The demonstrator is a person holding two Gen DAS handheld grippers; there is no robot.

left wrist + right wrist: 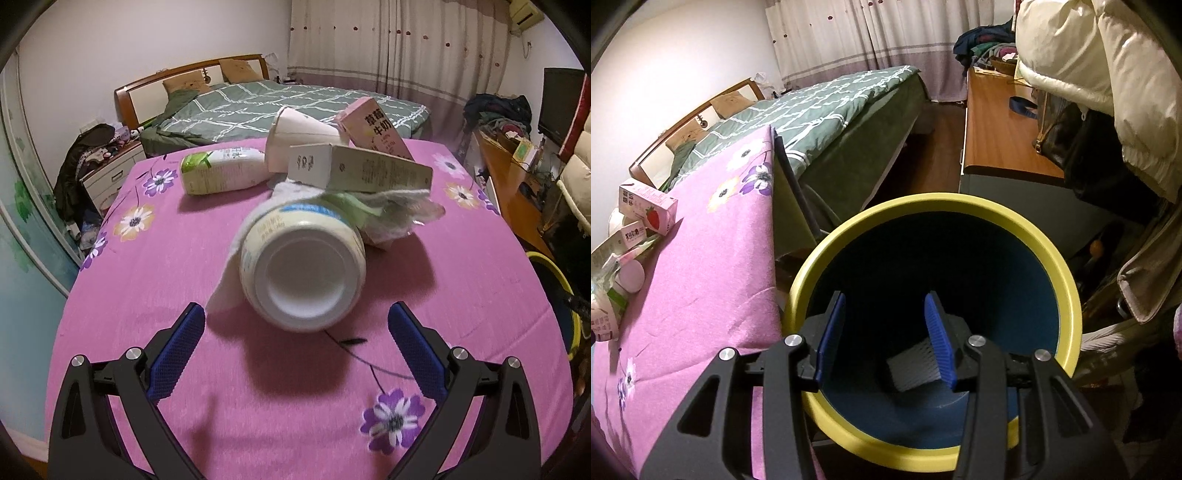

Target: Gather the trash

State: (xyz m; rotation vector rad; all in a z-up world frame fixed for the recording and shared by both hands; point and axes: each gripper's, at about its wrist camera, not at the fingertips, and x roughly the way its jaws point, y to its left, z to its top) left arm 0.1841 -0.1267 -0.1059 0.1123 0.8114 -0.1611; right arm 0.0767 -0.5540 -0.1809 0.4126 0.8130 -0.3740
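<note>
The left tongs (296, 325) stand spread wide with nothing pinched, their blue pads (177, 354) low over the pink flowered cloth of the table (147, 258). Straight ahead of them, between the lines of the two fingers but just beyond the tips and touching neither, lies a white yoghurt bottle (303, 266) on its side with its base turned toward them. Behind that bottle sits a heap of trash: crumpled tissue (391, 210), a long white carton (354, 168) resting across the top, a tipped paper cup (299, 136), and a pink milk carton (373, 129) leaning at the back. Off to the left of the heap lies a second white bottle with a green label (218, 170). The right tongs (885, 336) are parted with nothing between the pads, held over the mouth of a blue bin with a yellow rim (1067, 295) that stands just beside the table edge. At the bottom of the bin, beyond the right finger, lies a piece of white foam netting (912, 369).
</note>
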